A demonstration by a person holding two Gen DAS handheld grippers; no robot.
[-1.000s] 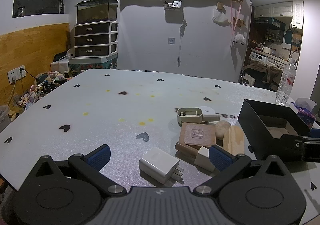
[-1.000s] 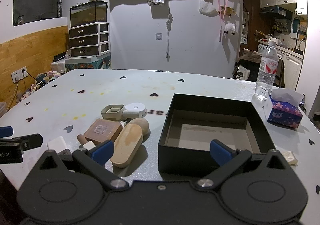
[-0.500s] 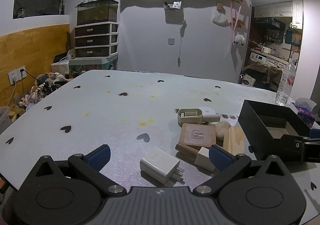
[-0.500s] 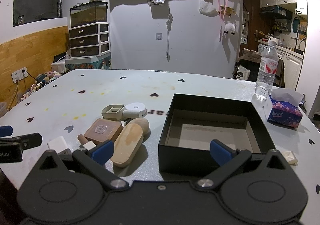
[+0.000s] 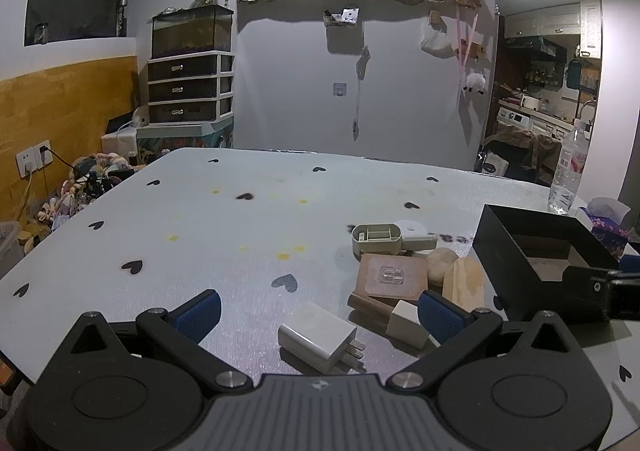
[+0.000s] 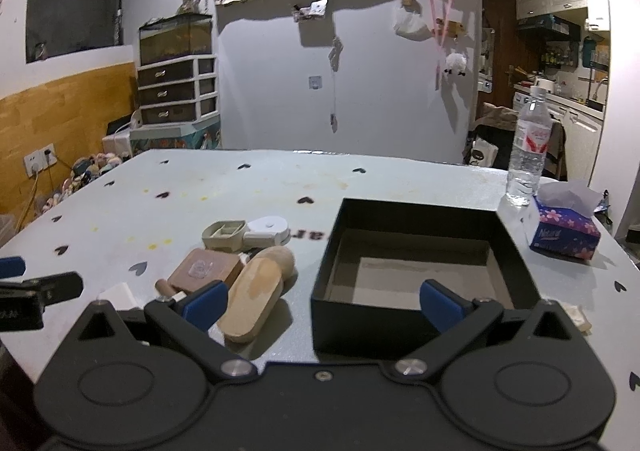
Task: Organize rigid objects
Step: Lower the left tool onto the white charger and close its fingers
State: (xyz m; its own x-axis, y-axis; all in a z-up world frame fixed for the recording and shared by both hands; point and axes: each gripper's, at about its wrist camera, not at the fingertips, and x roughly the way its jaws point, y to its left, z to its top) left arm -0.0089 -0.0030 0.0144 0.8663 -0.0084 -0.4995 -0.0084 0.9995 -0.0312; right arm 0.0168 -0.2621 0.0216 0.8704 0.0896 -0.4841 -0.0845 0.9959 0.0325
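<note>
Now, grippers: we hold left gripper [image 5: 318,311] and right gripper [image 6: 322,301] spread wide, empty.
Risk: we nudge charger [image 5: 318,335] off table [image 5: 240,219].

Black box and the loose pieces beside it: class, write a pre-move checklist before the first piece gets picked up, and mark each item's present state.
1. Black box open on top, nothing inside: ok.
2. Left gripper open, holding nothing: ok.
3. Right gripper open, holding nothing: ok.
4. White charger lies apart from the pile, between the left gripper's fingers: ok.
5. Wooden oval block free to lift alone: not ok, it leans on a round wooden piece.
6. Water bottle upright, away from the pile: ok.
</note>
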